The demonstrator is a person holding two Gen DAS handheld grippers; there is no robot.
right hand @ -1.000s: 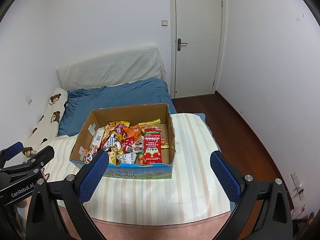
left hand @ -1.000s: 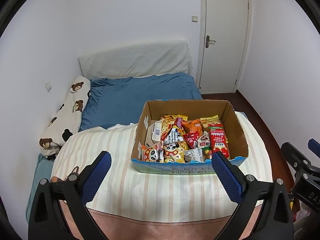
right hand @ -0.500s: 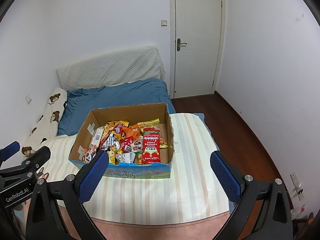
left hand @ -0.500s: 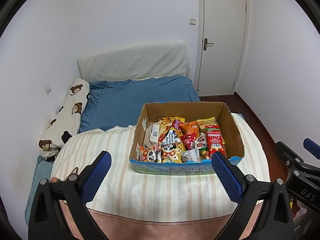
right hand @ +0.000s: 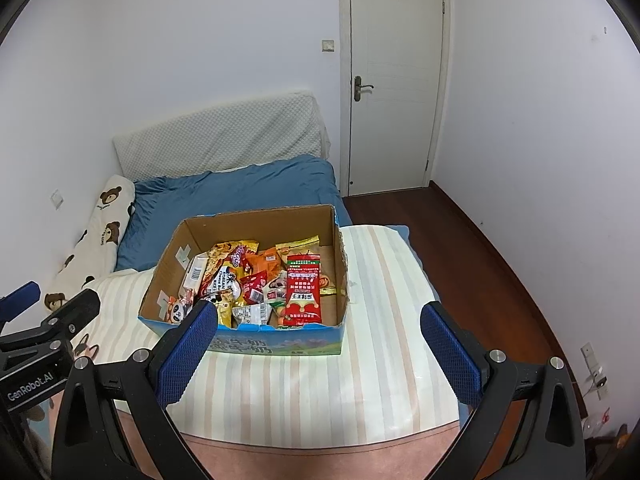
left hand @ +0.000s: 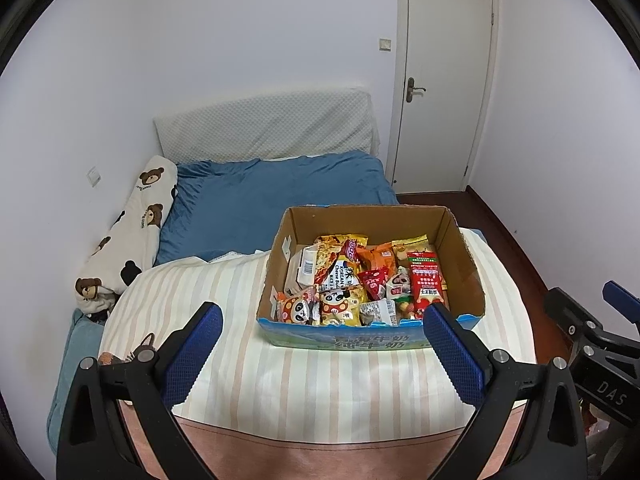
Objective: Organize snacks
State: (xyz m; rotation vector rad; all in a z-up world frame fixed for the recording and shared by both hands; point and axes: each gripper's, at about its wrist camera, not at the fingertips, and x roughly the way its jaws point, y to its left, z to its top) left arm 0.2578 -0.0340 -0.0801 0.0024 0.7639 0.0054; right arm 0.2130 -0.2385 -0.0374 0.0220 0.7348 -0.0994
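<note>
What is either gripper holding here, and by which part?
Nothing is held. The left gripper and right gripper are both open and empty, short of the cardboard box; every snack packet lies inside it.

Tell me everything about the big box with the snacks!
The cardboard box is open on top, brown inside, with a blue printed outside showing pale characters on its front. It sits flat on the striped cover at the bed's near end. Colourful snack packets fill its floor, a tall red one to the right. Neither gripper touches it.
</note>
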